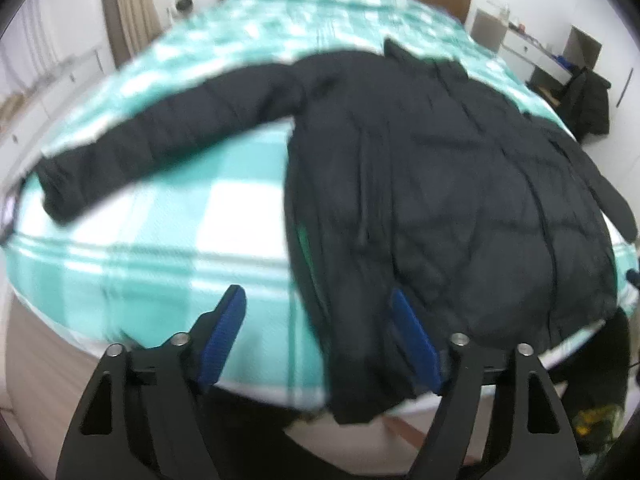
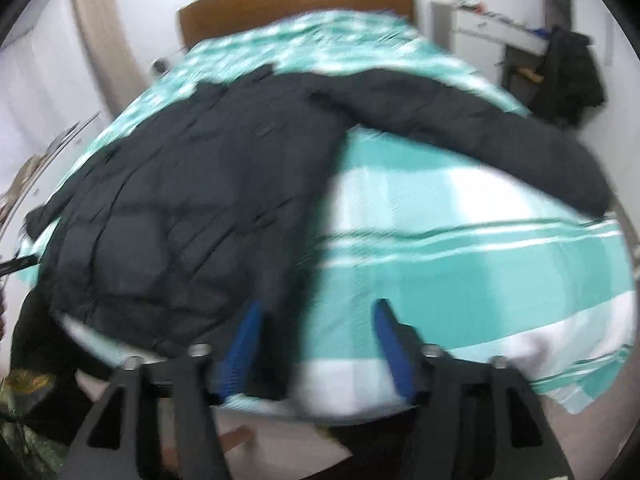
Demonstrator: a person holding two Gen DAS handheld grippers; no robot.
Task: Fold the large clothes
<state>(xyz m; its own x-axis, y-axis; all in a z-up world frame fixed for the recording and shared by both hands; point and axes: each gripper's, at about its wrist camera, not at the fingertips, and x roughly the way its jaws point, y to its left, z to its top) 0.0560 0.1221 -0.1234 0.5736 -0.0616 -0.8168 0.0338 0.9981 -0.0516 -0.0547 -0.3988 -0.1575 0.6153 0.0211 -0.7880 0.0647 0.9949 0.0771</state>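
Left wrist view: we see our left gripper [image 1: 318, 300] and right gripper [image 2: 318, 312] spread wide, holding nothing, above the black quilted puffer jacket [image 1: 440, 184] on the teal-and-white checked bed [image 1: 160, 240].

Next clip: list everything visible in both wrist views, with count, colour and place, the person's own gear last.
jacket: one, black, padded, spread on the bed, both sleeves stretched outward, hem hanging over the near edge.
bed cover: one, teal and white check, over the whole bed.
headboard: one, brown wood, far end of the bed.
curtain: one, beige, far left wall.
desk: one, white, far right wall, small items on top too blurred to name.
dark garment: one, black, hanging beside the desk.
left gripper: black frame, blue fingers, open, above the jacket's left hem corner.
right gripper: black frame, blue fingers, open, above the jacket's right hem corner.
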